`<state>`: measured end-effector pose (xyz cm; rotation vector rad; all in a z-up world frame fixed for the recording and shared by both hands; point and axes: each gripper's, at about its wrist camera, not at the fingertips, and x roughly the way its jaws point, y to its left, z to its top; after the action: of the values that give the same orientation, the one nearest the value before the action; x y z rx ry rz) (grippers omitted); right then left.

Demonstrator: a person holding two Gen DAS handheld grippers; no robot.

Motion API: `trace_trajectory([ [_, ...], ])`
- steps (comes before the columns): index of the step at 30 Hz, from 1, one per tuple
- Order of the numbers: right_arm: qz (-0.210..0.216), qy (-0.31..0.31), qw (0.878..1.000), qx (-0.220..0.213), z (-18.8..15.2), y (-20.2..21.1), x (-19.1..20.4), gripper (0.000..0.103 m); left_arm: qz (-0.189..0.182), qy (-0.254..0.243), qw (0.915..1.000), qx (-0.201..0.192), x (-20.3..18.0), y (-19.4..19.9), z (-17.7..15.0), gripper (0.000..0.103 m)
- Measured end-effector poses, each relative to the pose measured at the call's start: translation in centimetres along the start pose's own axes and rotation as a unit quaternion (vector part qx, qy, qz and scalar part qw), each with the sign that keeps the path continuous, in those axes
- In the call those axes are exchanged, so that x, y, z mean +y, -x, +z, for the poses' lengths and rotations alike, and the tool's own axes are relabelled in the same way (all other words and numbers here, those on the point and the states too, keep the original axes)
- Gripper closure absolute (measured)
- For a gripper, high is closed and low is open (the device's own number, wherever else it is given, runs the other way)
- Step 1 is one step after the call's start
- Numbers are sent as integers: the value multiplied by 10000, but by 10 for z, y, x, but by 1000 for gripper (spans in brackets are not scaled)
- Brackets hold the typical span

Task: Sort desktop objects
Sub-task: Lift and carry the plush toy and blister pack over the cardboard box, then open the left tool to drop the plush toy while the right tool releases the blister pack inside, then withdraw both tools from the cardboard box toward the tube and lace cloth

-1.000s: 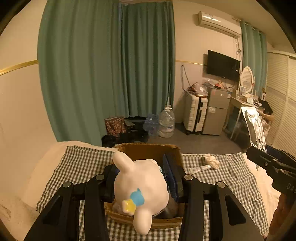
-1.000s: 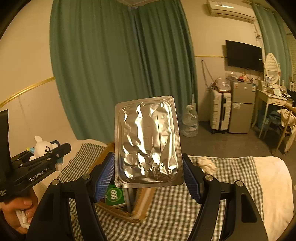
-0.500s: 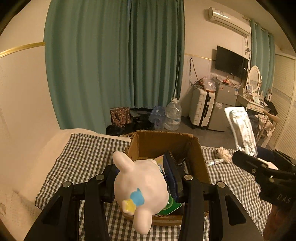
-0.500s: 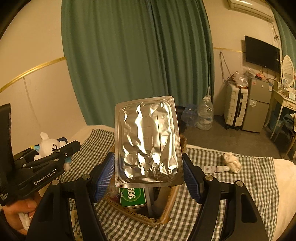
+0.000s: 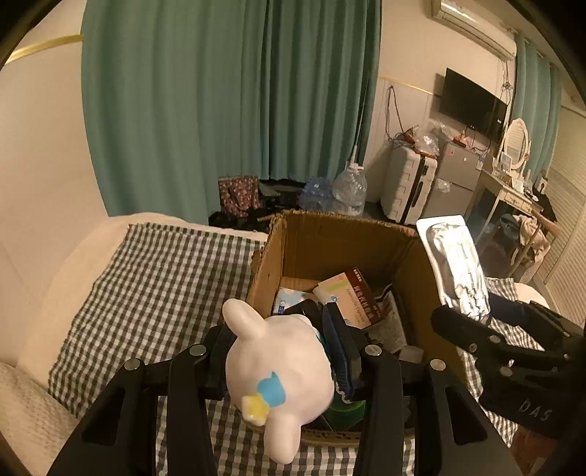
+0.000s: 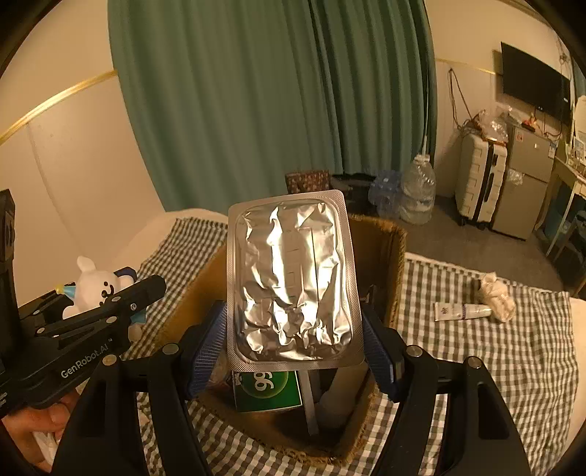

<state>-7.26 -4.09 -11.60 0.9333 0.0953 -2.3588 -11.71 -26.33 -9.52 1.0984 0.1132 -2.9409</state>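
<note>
Green curtains (image 5: 234,110), wall television (image 5: 472,100), seemingly dim warm light

Background: green curtains (image 5: 227,110) across the back wall, air conditioner (image 5: 472,27) up near the ceiling, TV (image 5: 472,100) on the wall. White suitcase (image 5: 408,190) stands just beside a small grey fridge (image 5: 456,179). Big water bottle (image 6: 417,194) on the floor by the curtains. Oval mirror (image 5: 516,144) on a dresser at far right.
</note>
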Motion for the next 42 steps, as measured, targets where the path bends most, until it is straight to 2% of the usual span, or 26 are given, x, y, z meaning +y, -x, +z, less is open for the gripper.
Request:
trace_trajectory([
  [10,-130,127,9989,440,-8,-52,-8,32,-70,-111,9992,365,-11,-51,-4,60],
  [14,-139,100,9987,475,-9,-61,-17,32,-11,-254,9984,505,-18,-68,-5,57],
  [15,-147,96,9987,482,-10,-62,-19,32,-9,-261,9982,534,-19,-71,-6,55],
  [17,-143,85,9986,509,-10,-64,-22,32,33,-250,9982,553,-21,-73,-4,40],
  [19,-158,69,9987,482,-9,-64,-24,32,33,-245,9985,492,-24,-70,-3,29],
  [25,-193,-96,9994,286,-4,-48,-36,32,88,-346,9987,375,-30,-63,8,28],
  [32,-202,-268,9994,17,9,-12,-53,32,147,-409,9990,123,-48,-38,23,13],
  [36,-195,-348,9991,-153,14,12,-60,30,155,-487,9987,-59,-65,-18,32,10],
  [38,-209,-363,9988,-253,16,26,-64,29,182,-523,9983,-182,-74,-7,36,5],
  [42,-243,-420,9981,-385,17,50,-74,28,221,-589,9975,-324,-91,15,40,3],
])
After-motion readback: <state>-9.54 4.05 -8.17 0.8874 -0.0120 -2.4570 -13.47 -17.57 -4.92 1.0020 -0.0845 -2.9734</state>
